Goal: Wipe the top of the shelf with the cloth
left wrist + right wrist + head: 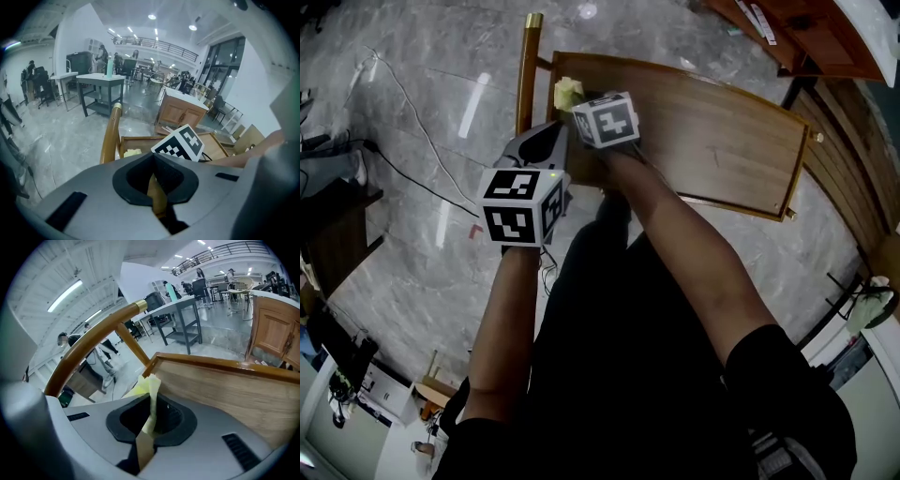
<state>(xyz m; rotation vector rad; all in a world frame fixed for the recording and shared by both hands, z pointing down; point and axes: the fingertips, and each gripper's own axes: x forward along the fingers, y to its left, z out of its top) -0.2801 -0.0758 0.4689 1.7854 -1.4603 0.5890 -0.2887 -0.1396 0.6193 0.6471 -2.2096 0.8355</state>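
The wooden shelf top (703,131) lies ahead of me, its raised rim running round it. A yellow cloth (567,92) rests at its near left corner. My right gripper (577,105) is shut on that cloth (149,385), which sticks up between the jaws over the shelf top (225,390). The left gripper (549,133) hangs just left of the shelf's edge, apart from the cloth, jaws closed with nothing between them. From the left gripper view (152,161), the cloth (131,153) and the right gripper's marker cube (180,143) show beyond the jaws.
A tall rounded wooden post (528,70) rises at the shelf's left corner, close to both grippers. Brass knobs (817,137) mark the far corners. A wooden cabinet (811,33) stands beyond the shelf. Cables (412,173) trail over the marble floor at left.
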